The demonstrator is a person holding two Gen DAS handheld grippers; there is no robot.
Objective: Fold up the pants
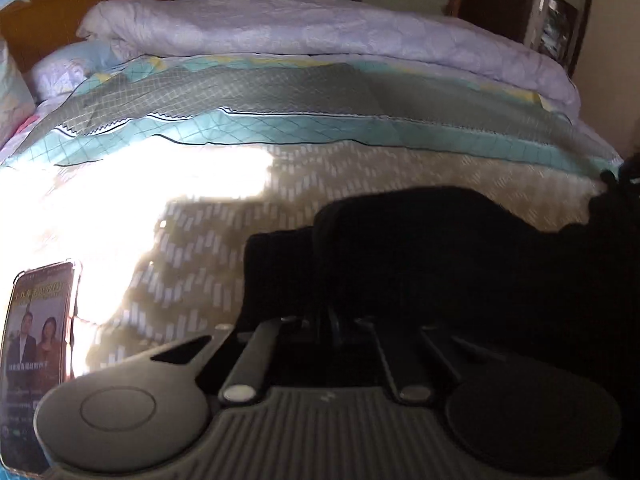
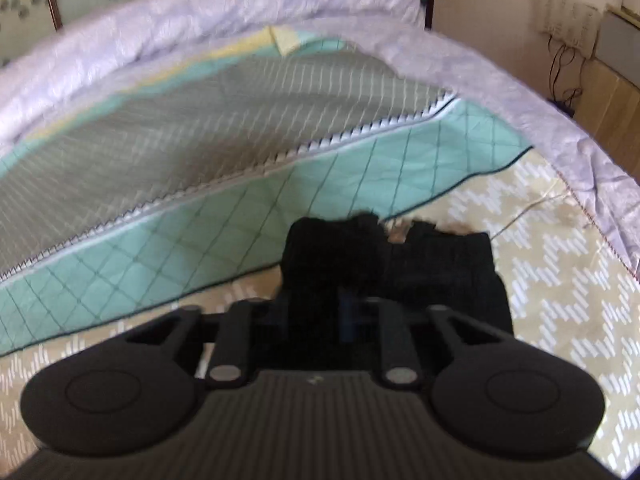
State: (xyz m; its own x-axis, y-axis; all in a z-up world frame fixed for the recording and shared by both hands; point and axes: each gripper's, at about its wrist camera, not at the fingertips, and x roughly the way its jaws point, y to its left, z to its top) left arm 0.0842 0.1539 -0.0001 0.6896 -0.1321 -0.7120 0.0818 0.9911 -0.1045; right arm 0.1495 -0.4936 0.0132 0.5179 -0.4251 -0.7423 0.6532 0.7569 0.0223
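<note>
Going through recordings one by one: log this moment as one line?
stage: mid-fold | left gripper: shut on black pants | right gripper: shut on black pants | surface: bedspread | phone at left

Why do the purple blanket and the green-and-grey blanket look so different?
The purple quilt is plain pale lilac, while the green-and-grey quilt has teal, grey and yellow patches crossed by diamond stitching. The purple quilt is puffy and rolled up in a long heap at the far side of the bed; the green-and-grey quilt lies spread out flat nearer the black pants. Both are soft bedding lying on the same bed.
</note>
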